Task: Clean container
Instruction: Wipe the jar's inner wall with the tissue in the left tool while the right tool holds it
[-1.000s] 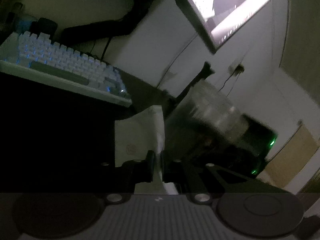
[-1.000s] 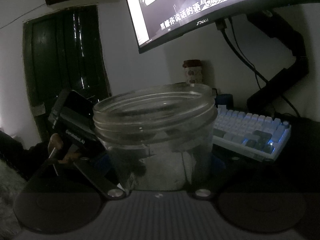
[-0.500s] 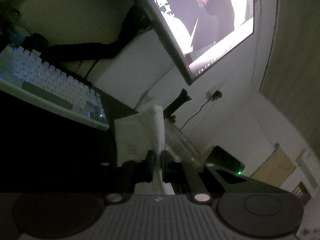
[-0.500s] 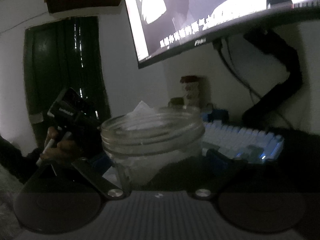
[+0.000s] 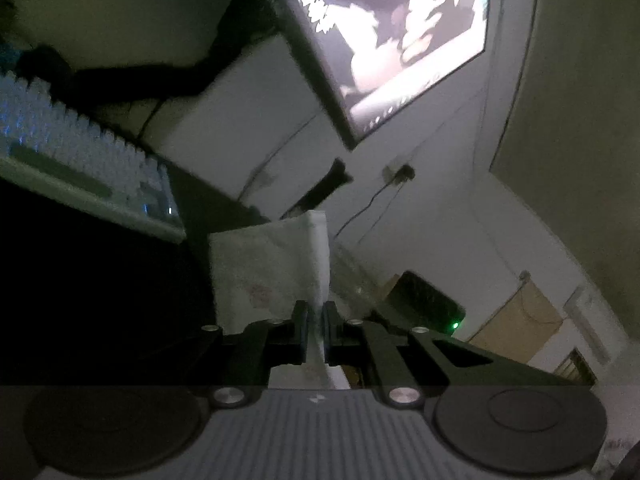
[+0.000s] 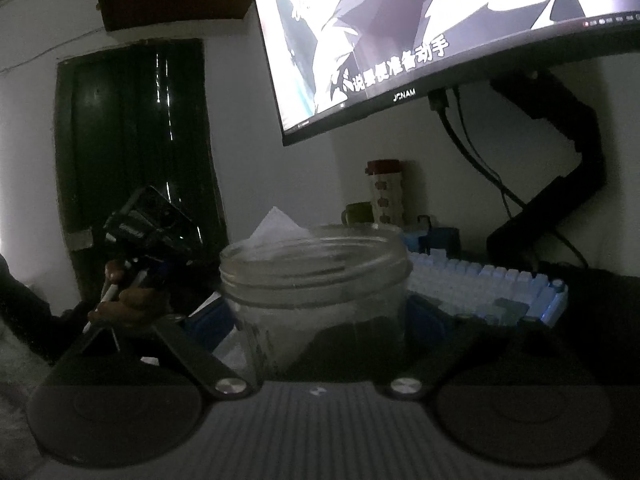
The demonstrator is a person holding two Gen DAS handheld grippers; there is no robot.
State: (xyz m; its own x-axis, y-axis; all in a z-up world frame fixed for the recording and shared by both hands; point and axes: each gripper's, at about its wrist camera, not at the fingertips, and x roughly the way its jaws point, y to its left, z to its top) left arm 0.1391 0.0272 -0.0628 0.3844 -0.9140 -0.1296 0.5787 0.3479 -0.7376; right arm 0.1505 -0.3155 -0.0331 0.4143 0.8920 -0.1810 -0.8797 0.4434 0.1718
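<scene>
A clear glass jar point(image 6: 316, 280) stands upright without a lid between my right gripper's point(image 6: 318, 316) blue pads point(image 6: 428, 316). The jaws are closing and the pads lie against the jar's two sides. My left gripper point(image 5: 316, 316) is shut on a folded white tissue point(image 5: 264, 272), which sticks up past its fingertips. In the left wrist view the jar's rim point(image 5: 352, 276) shows faintly just right of the tissue. In the right wrist view the tissue's tip point(image 6: 276, 224) rises at the jar's far left rim. I cannot tell whether it is inside. A hand point(image 6: 132, 300) holds the left gripper there.
A backlit white keyboard point(image 6: 488, 284) lies on the dark desk behind the jar. Above hangs a lit monitor point(image 6: 440, 32) on a black arm point(image 6: 560, 200). A tumbler point(image 6: 384, 192) and a green mug point(image 6: 358, 212) stand by the wall. A black box with a green light point(image 5: 428, 300) sits further off.
The jar now sits further out along the right fingers and lower in view. The tissue's tip has come up at the jar's rim. The left view has swung upward, away from the jar.
</scene>
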